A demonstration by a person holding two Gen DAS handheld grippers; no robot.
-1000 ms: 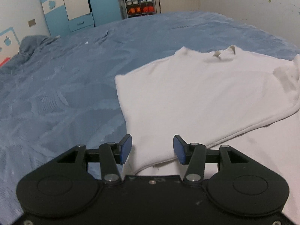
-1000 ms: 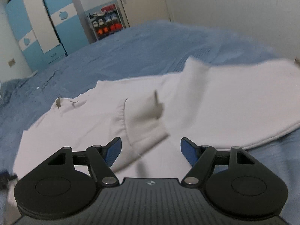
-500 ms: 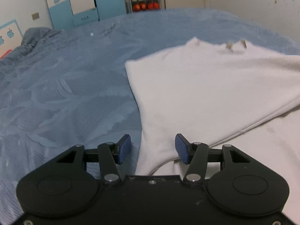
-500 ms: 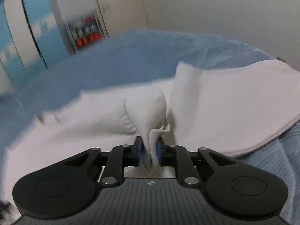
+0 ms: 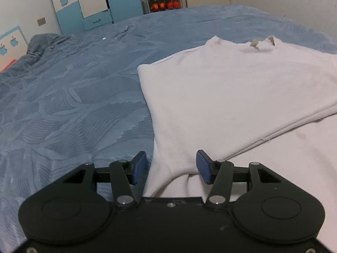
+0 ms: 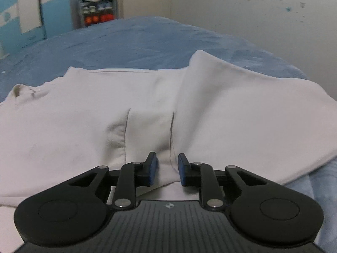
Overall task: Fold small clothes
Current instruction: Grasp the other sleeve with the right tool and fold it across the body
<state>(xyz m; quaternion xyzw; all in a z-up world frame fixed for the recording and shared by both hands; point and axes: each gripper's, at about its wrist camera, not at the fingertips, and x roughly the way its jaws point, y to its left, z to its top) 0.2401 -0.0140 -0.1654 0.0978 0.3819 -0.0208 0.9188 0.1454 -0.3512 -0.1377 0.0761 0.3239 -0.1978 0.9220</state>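
Right tool (image 6: 164, 171) had just let go of sleeve (image 6: 147, 130); jaws stood narrowly apart, cloth loose between. Sleeve lay across shirt (image 6: 242, 113); we judged that fold finished. Left tool (image 5: 171, 167) stayed wide, empty, at shirt's edge on bed (image 5: 73, 105).

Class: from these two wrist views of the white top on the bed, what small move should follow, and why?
Probably draw the right gripper back: its jaws stand apart, and the sleeve lies folded across the white top. The left gripper, also open, could then take the hem.
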